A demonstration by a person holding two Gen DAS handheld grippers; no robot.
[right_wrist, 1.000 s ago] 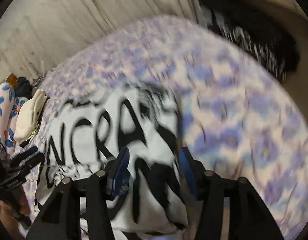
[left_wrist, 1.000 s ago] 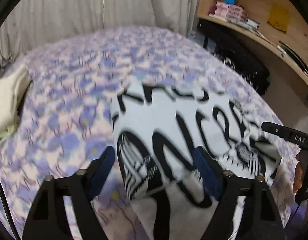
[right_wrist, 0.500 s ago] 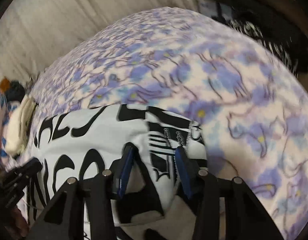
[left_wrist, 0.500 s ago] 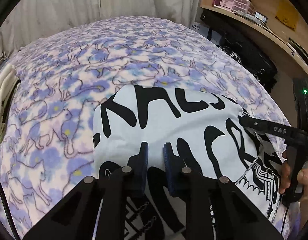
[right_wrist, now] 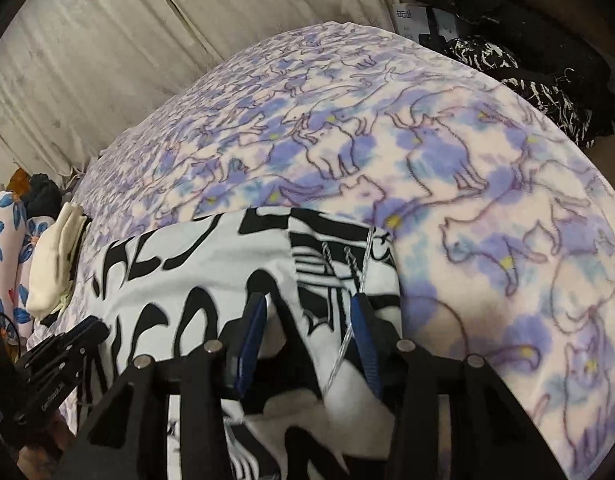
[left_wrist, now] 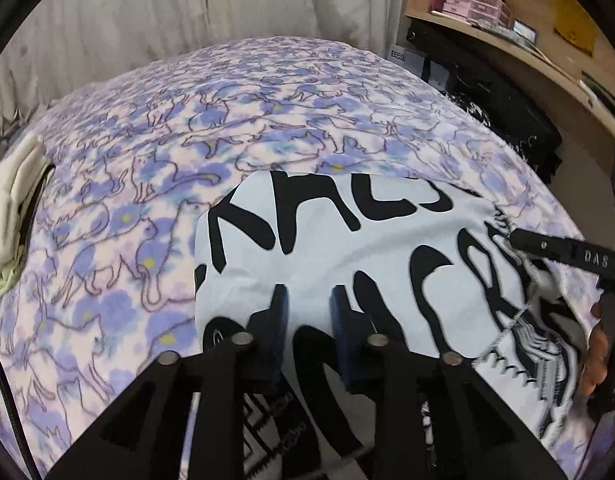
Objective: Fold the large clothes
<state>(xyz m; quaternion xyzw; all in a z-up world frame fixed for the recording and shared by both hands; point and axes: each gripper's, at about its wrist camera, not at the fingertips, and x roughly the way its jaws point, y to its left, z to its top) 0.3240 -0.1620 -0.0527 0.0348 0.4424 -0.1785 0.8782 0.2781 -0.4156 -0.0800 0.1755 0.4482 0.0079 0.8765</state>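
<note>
White garment (left_wrist: 347, 264) with big black lettering, lying folded on a bed blanket (left_wrist: 155, 208) printed with purple cats, near the blanket's front edge. Looks light, soft and limp; likely to sag and slip between layers unless pinched through a whole fold. Best taken at the near folded edge, both corners at once.

Left gripper (left_wrist: 305, 312) low over the near edge, jaws parted narrowly with cloth bunched between them but not clearly pinched. Right gripper (right_wrist: 309, 320) at the garment's right side, jaws parted wider, straddling a raised fold and a thin silvery cord (right_wrist: 357, 280); not closed on it.

Only from the left wrist: a wooden shelf (left_wrist: 519, 60) with pink boxes (left_wrist: 471, 2). Only from the right wrist: a floral pillow (right_wrist: 3, 240) beyond the cream cloth (right_wrist: 55, 272), and striped fabric under the top layer.
</note>
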